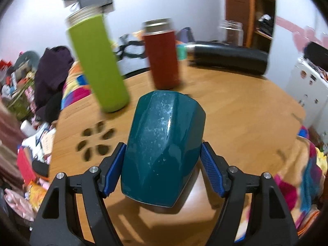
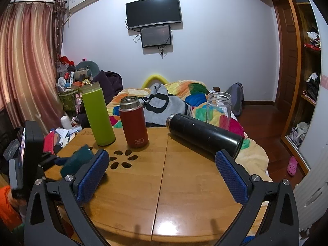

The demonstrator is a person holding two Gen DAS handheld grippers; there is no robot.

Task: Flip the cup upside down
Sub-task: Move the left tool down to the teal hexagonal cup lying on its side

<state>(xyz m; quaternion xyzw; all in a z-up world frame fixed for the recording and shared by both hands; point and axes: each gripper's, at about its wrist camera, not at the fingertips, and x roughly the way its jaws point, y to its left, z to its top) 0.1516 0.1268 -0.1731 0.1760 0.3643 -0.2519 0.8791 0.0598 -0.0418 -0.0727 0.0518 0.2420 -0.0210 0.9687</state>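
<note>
A teal cup point(image 1: 164, 143) lies tilted between the fingers of my left gripper point(image 1: 163, 160), base pointing away and rim toward the camera, just above the wooden table point(image 1: 235, 112). The left blue pad touches its side; a small gap shows at the right pad. The view is motion-blurred. In the right wrist view the teal cup point(image 2: 76, 160) shows at the table's left edge, held by the left gripper point(image 2: 51, 160). My right gripper point(image 2: 162, 170) is wide open and empty above the table's front.
On the table stand a green bottle point(image 2: 99, 114), a red flask point(image 2: 134, 123) and a glass jar point(image 2: 218, 108); a black flask point(image 2: 205, 133) lies on its side. Flower-shaped cutouts point(image 2: 123, 160) mark the table point(image 2: 164, 194). A bed with a colourful blanket point(image 2: 184, 94) is behind.
</note>
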